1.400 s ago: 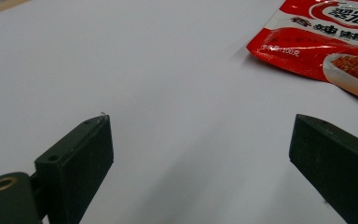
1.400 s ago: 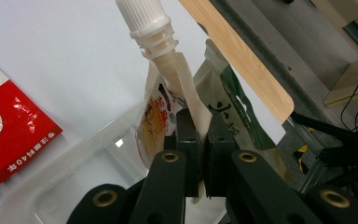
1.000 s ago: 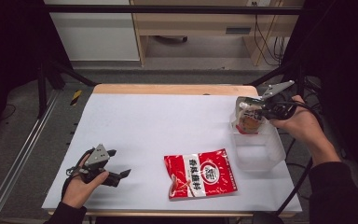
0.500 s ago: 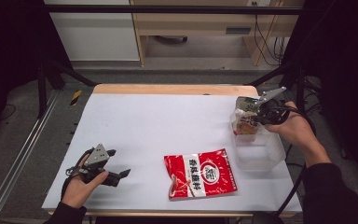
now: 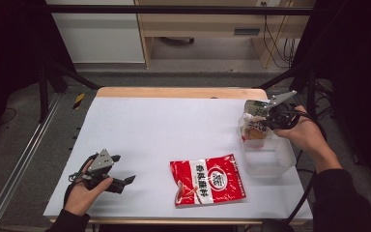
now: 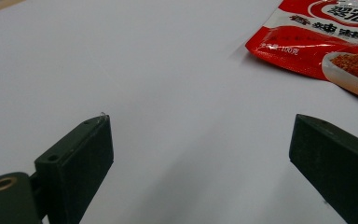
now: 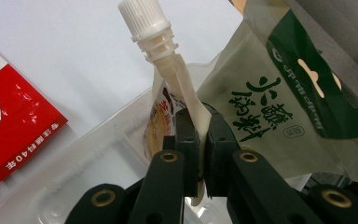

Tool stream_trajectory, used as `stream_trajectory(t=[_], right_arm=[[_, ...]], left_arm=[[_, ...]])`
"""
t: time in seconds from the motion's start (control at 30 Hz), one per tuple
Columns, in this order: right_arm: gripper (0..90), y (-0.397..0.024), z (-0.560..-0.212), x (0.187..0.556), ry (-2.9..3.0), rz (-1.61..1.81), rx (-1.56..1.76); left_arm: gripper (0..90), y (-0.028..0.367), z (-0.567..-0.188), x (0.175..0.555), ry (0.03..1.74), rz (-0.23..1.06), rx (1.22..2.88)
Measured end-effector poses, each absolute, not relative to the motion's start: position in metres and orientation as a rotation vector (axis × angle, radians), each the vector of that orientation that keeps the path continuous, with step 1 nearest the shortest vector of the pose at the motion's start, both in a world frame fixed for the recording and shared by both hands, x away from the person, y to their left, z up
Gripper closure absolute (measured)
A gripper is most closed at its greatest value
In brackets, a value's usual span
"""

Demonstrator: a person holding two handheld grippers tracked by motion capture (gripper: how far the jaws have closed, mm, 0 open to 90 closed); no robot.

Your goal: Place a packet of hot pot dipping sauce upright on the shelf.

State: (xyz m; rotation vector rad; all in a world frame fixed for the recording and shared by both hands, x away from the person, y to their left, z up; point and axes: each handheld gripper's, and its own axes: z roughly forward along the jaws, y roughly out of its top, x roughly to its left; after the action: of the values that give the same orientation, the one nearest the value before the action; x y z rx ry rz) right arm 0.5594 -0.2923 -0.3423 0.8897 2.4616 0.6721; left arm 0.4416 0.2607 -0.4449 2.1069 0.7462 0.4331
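My right gripper (image 5: 262, 114) hangs over the far end of a clear plastic tray (image 5: 275, 164) at the table's right edge. It is shut on a cream spout pouch (image 5: 253, 129) with a green top. In the right gripper view the jaws (image 7: 198, 135) pinch the pouch's seam just under its white screw cap (image 7: 142, 19), and the pouch body (image 7: 279, 116) hangs to the side. A red snack packet (image 5: 208, 180) lies flat near the front middle. My left gripper (image 5: 124, 168) rests at the front left, open, with nothing between its jaws (image 6: 200, 140).
The white table top (image 5: 174, 130) ends in a wooden strip (image 5: 174, 92) at the far side. Dark frame posts (image 5: 43, 87) stand at the table's left and right. The red packet (image 6: 326, 37) lies ahead and to the right of the left gripper.
My right hand has drifted slightly to the left with the pouch still held. The left hand and the red packet have not moved.
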Motion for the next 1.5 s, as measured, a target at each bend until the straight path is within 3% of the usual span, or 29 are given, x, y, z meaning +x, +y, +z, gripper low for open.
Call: stream_trajectory(t=[0.9,0.97,1.23,1.5], right_arm=[[78.1,-0.303,-0.343,0.56,2.447,0.701,0.976],[74.8,-0.303,-0.343,0.559,2.44,0.71,0.981],[47.7,-0.302,-0.331,0.549,2.347,0.736,1.006],[27.5,-0.288,-0.305,0.515,2.23,0.78,0.918]], left_arm=[[6.3,0.26,-0.445,0.441,0.738,0.431,2.111],[6.3,0.26,-0.445,0.441,0.739,0.431,2.112],[6.3,0.26,-0.445,0.441,0.741,0.434,2.113],[6.3,0.259,-0.444,0.441,0.74,0.447,2.109]])
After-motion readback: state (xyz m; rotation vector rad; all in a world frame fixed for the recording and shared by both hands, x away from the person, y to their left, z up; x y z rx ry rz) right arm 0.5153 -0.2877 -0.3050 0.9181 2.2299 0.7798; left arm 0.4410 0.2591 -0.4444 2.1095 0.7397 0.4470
